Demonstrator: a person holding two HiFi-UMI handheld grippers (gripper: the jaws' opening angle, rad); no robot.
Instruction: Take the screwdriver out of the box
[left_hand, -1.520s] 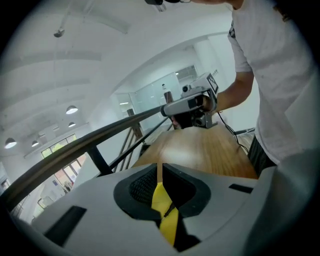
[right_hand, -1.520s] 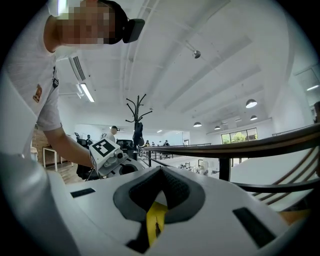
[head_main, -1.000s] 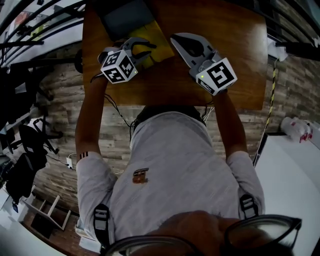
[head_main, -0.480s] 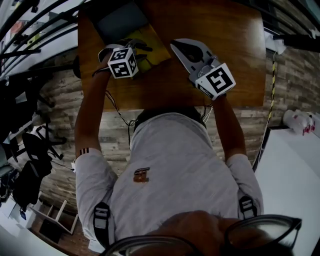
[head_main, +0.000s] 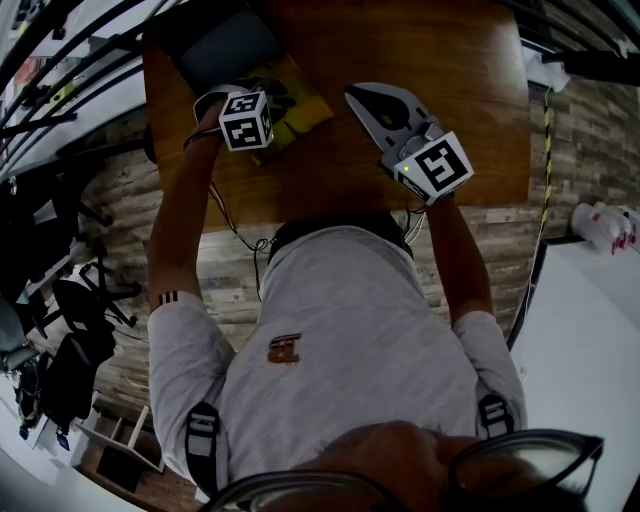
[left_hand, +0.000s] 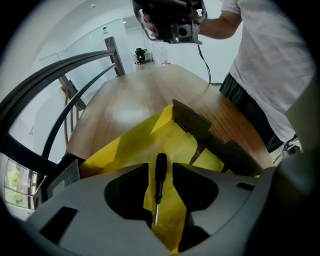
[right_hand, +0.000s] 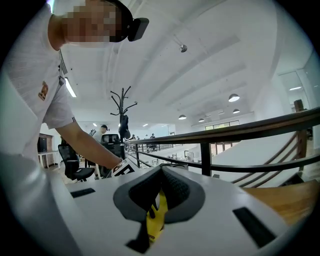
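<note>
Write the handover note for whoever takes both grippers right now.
Left gripper: open, its tongs have just been opening. It points down into the yellow box, tongs either side of the screwdriver, not pressing on it.
Right gripper: shut, empty, over the table beside the box.
Screwdriver: lying flat inside the box, handle away from the left gripper.
Done: box open, left gripper lined up.
Left: close on the screwdriver and lift it out.
</note>
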